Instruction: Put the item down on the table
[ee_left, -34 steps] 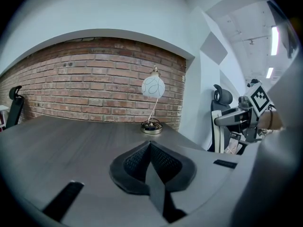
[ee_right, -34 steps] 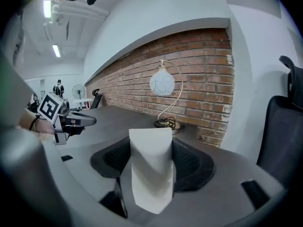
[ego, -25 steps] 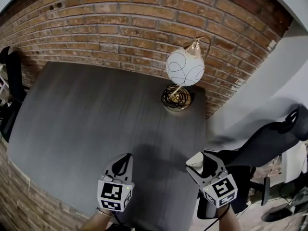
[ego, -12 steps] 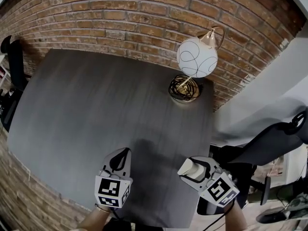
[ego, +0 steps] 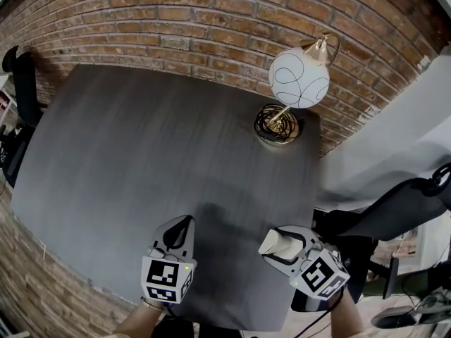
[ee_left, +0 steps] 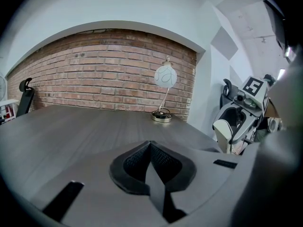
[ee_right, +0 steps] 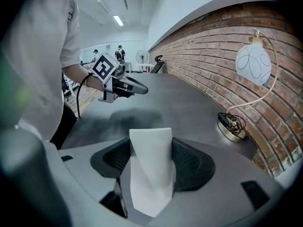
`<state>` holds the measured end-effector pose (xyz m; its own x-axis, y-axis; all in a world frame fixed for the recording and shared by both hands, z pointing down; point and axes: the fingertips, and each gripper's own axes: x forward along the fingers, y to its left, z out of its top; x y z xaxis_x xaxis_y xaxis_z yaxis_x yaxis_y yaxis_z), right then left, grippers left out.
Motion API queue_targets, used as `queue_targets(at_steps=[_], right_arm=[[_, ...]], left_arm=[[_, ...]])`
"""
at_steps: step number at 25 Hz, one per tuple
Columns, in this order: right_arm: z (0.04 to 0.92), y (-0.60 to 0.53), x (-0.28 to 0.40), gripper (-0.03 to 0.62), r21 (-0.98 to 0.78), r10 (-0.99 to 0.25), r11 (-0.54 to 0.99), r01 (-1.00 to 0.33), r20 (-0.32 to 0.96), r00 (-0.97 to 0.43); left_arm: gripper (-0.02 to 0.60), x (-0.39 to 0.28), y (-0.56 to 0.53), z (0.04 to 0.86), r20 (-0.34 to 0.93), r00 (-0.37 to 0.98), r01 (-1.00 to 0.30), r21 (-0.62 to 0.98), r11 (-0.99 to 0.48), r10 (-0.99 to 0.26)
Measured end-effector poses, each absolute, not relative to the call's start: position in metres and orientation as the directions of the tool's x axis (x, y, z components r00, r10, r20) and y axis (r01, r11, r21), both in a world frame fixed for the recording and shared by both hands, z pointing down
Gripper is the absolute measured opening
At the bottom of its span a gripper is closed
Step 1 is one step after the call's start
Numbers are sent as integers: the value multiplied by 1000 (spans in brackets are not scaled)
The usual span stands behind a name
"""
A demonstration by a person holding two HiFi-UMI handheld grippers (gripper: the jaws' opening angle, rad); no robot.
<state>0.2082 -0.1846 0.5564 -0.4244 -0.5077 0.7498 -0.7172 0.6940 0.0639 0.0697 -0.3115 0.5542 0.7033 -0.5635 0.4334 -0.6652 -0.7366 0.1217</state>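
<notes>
My right gripper (ego: 280,246) is shut on a white folded item (ee_right: 150,167), a pale block that stands up between its black pads. In the head view the same white item (ego: 277,243) pokes out over the dark table's (ego: 141,160) near right corner. My left gripper (ego: 177,232) hovers over the table's near edge, its jaws closed together with nothing between them (ee_left: 150,162). From the left gripper view, the right gripper (ee_left: 234,124) with the white item shows at the right.
A lamp (ego: 299,78) with a white globe and a wire base (ego: 278,125) stands at the table's far right corner by the brick wall. A black chair (ego: 394,217) is off the right edge. Another black chair (ego: 20,94) sits at the left.
My right gripper has swung left and inward over the table's near right corner, so the white item now shows clearly. The left gripper has stayed almost still.
</notes>
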Motion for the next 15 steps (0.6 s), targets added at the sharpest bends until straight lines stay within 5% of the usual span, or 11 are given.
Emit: queue_targets(at_steps=[15], right_arm=[[578, -195, 192, 295, 52, -436, 745, -665, 793, -425]], left_arm=[[11, 47, -310, 566, 457, 676, -692, 124, -711, -578]])
